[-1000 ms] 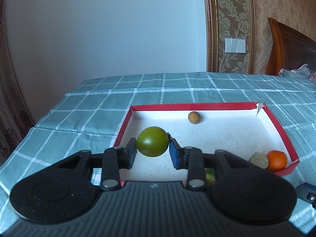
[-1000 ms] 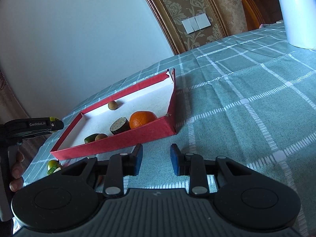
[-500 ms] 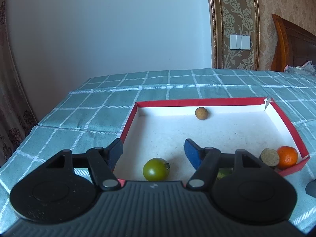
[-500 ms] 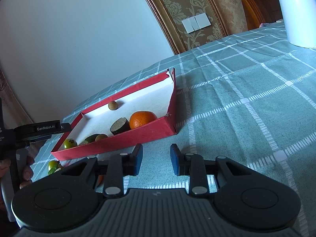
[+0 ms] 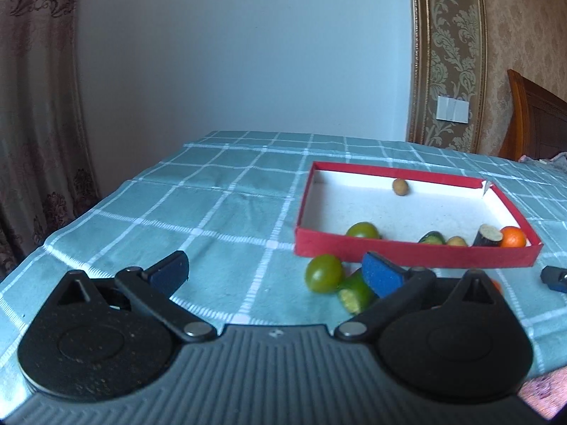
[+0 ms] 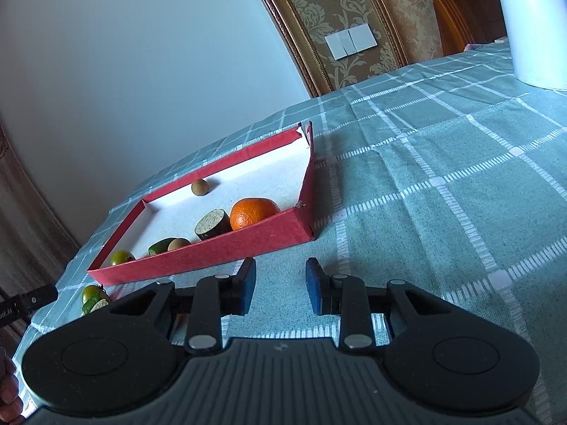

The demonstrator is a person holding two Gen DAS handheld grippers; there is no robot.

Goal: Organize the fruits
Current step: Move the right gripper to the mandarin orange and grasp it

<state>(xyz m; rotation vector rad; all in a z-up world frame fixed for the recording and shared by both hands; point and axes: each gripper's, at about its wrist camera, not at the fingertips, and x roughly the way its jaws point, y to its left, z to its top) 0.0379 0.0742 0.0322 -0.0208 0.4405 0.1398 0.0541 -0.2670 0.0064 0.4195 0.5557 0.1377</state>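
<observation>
A red box (image 5: pixel 407 253) with a white floor holds a green tomato (image 5: pixel 362 230), a brown round fruit (image 5: pixel 400 187), a cucumber piece (image 5: pixel 431 237), a dark cut piece (image 5: pixel 489 234) and an orange (image 5: pixel 512 237). Just outside its near wall, a second green tomato (image 5: pixel 324 273) and a cut green piece (image 5: pixel 354 292) lie on the cloth. My left gripper (image 5: pixel 274 274) hovers before them, its jaws opening wide and gripping nothing. My right gripper (image 6: pixel 280 283) stays shut and empty near the box (image 6: pixel 212 255) corner, by the orange (image 6: pixel 253 212).
The checked teal cloth (image 5: pixel 212 212) drops off at the left, by a curtain (image 5: pixel 35 124). A white upright object (image 6: pixel 528 24) stands at the far right of the table. The left tool's body (image 6: pixel 28 301) and a hand (image 6: pixel 7 389) show at the lower left.
My left gripper let go of the green tomato, which now lies in the box. It opened wide and pulled back and left, out of the box. The right gripper has not moved.
</observation>
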